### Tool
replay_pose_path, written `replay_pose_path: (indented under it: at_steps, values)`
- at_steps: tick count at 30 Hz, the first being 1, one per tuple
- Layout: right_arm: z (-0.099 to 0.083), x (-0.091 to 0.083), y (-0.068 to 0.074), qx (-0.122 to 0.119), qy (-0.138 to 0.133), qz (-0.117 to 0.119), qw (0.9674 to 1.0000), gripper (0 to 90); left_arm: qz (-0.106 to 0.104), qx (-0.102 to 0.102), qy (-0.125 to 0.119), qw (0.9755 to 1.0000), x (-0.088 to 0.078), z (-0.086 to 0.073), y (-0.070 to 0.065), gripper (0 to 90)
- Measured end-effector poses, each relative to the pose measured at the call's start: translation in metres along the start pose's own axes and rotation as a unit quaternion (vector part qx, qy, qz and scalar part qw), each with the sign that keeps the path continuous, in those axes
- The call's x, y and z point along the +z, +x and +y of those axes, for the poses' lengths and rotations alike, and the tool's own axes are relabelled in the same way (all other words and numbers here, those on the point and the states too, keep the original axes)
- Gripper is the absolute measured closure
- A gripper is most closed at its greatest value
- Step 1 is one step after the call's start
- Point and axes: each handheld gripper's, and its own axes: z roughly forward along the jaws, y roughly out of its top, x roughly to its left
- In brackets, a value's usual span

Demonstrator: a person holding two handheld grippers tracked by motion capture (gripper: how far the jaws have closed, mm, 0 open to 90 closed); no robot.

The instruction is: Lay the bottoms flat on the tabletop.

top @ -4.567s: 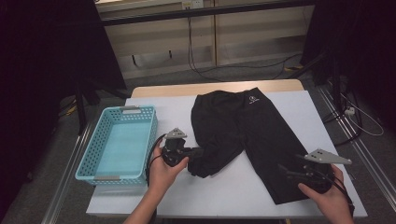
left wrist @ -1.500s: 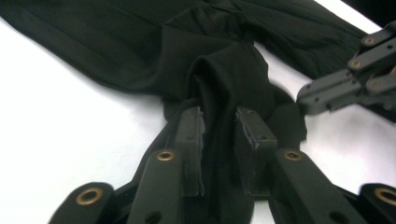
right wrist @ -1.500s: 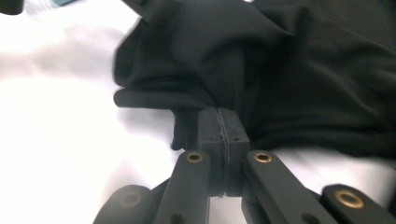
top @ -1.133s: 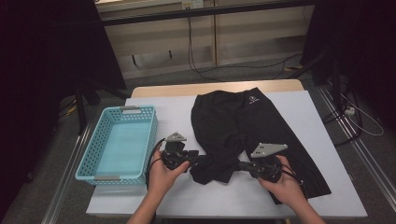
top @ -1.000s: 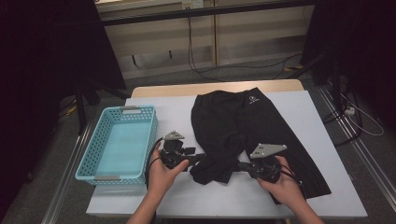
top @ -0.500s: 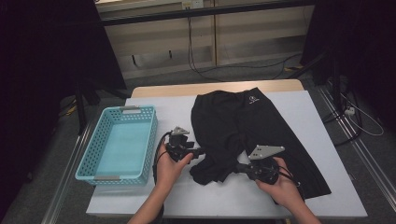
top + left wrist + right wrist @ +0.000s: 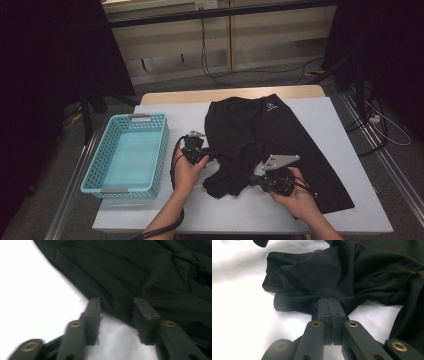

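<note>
Black shorts (image 7: pixel 260 130) with a small white logo at the waistband lie on the white table (image 7: pixel 345 140), the left leg bunched up near the front. My left gripper (image 7: pixel 212 154) reaches the garment's left edge. In the left gripper view the left gripper (image 7: pixel 117 302) has its jaws apart around a fold of the shorts (image 7: pixel 140 270); they have just been closing and do not press on it. My right gripper (image 7: pixel 248 181) points left into the bunched cloth. In the right gripper view the right gripper (image 7: pixel 329 301) is shut on a pinch of the shorts (image 7: pixel 332 272).
A light blue perforated basket (image 7: pixel 132 157) with nothing in it stands on the table's left side, close to my left hand. Bare white table surface lies along the front edge and to the right of the shorts. Beyond the table are a floor with cables and dark stands.
My left gripper has moved right and down onto the shorts' left edge, its jaws narrowing. The right gripper, which earlier came in from the right, has kept still on the bunched cloth.
</note>
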Motion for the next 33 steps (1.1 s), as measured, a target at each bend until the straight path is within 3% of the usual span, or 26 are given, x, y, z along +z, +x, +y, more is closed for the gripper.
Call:
replay_pose_path:
  at_steps: [2,4,5,9,10,12,20,24,33]
  values:
    - [0.001,0.001,0.000,-0.001,0.000,0.001,1.0000,89.6,-0.013,-0.004,0.010,0.9999,0.002,0.001,-0.002,69.4]
    - [0.001,0.002,0.000,-0.001,0.001,0.001,1.0000,89.6,-0.003,-0.003,0.013,0.9999,0.003,0.002,-0.005,72.4]
    - [0.001,0.002,0.000,-0.001,0.001,0.002,1.0000,89.6,-0.008,-0.012,0.020,0.9997,0.003,0.003,-0.006,77.0]
    - [0.000,0.000,-0.001,0.001,0.000,0.001,1.0000,89.5,-0.021,-0.017,0.030,0.9992,0.006,0.004,-0.008,89.6]
    - [0.000,-0.001,-0.001,0.002,-0.001,0.000,1.0000,89.5,-0.021,-0.013,0.033,0.9992,0.005,0.006,-0.008,90.0]
    - [-0.001,-0.002,-0.002,0.003,-0.004,-0.002,1.0000,89.4,-0.027,-0.023,0.038,0.9987,0.004,0.009,-0.006,90.0]
    - [0.001,-0.001,-0.004,0.005,-0.012,-0.006,0.9999,88.4,-0.003,-0.028,0.019,0.9994,-0.016,0.033,0.016,90.0]
    - [0.001,0.000,-0.004,0.004,-0.011,-0.008,0.9999,88.4,0.003,-0.028,0.016,0.9995,-0.018,0.039,0.025,90.0]
    - [-0.002,-0.009,-0.003,0.014,-0.021,-0.031,0.9992,71.5,0.029,-0.035,-0.006,0.9990,-0.017,0.053,0.048,90.0]
